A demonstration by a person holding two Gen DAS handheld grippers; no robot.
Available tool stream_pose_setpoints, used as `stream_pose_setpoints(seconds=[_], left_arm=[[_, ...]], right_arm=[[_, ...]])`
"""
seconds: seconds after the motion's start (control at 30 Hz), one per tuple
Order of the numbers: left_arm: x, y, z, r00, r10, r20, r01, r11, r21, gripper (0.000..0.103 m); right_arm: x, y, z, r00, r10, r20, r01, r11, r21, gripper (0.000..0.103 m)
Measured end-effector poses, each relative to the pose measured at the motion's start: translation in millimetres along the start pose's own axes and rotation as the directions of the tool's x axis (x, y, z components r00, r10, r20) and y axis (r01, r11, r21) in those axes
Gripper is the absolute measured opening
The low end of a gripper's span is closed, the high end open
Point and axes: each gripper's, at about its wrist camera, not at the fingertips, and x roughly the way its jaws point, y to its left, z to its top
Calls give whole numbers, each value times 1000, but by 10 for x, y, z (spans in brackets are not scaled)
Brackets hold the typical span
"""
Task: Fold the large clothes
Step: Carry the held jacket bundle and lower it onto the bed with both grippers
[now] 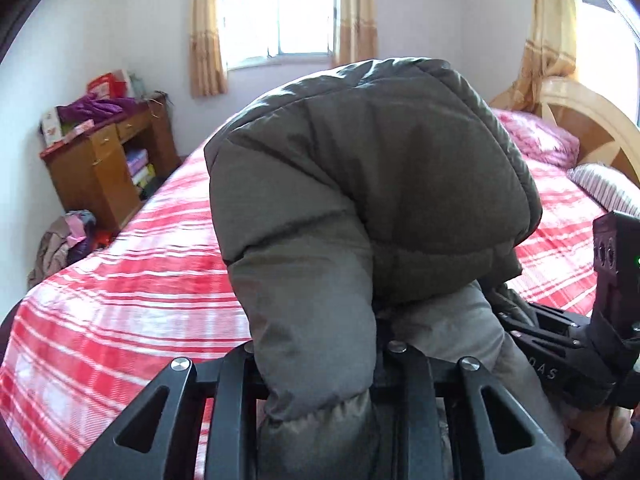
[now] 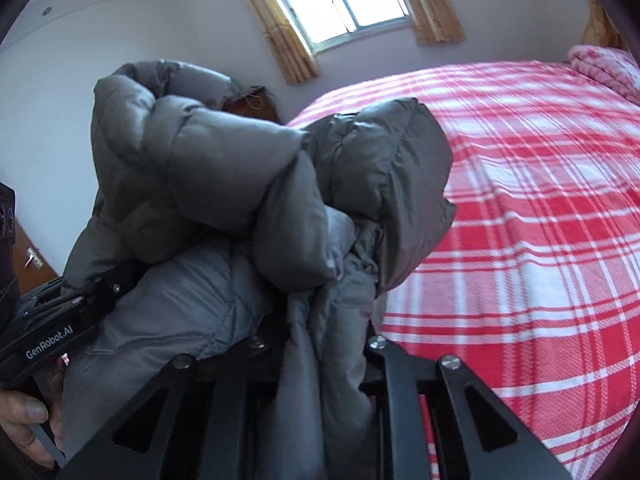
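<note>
Left gripper (image 1: 320,364): black linkage fills the bottom of the left wrist view; its jaws are buried in padded fabric and appear clamped on a fold of the grey puffer jacket (image 1: 372,184). The jacket is bunched and lifted above the bed (image 1: 120,300), blocking the middle of the view.

Right gripper (image 2: 320,360): jaws likewise pinched on a hanging fold of the same jacket (image 2: 248,184), whose bulk hides the left half of the right wrist view. The two grippers sit close together, each visible at the edge of the other's view.

Surroundings, left to right in the left wrist view: heap of clothes (image 1: 64,240) on the floor by the wall; wooden cabinet (image 1: 100,164) topped with purple cloth and boxes; window (image 1: 280,12) with yellow curtains; red-and-white plaid bed cover; pink pillow (image 1: 536,140); striped pillow (image 1: 604,188); wooden headboard (image 1: 592,120).
</note>
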Motion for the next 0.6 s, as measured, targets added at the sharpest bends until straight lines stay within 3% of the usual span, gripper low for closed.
stream_pose_setpoints(seconds=[0.27, 0.6], left_arm=[[-399, 561, -83, 997, 60, 42, -57, 996, -67, 26], [-322, 1236, -258, 993, 114, 15, -110, 978, -175, 26]], right_arm=[[72, 697, 58, 992, 125, 1, -125, 988, -96, 19], [552, 1363, 249, 982, 175, -77, -187, 959, -212, 19]])
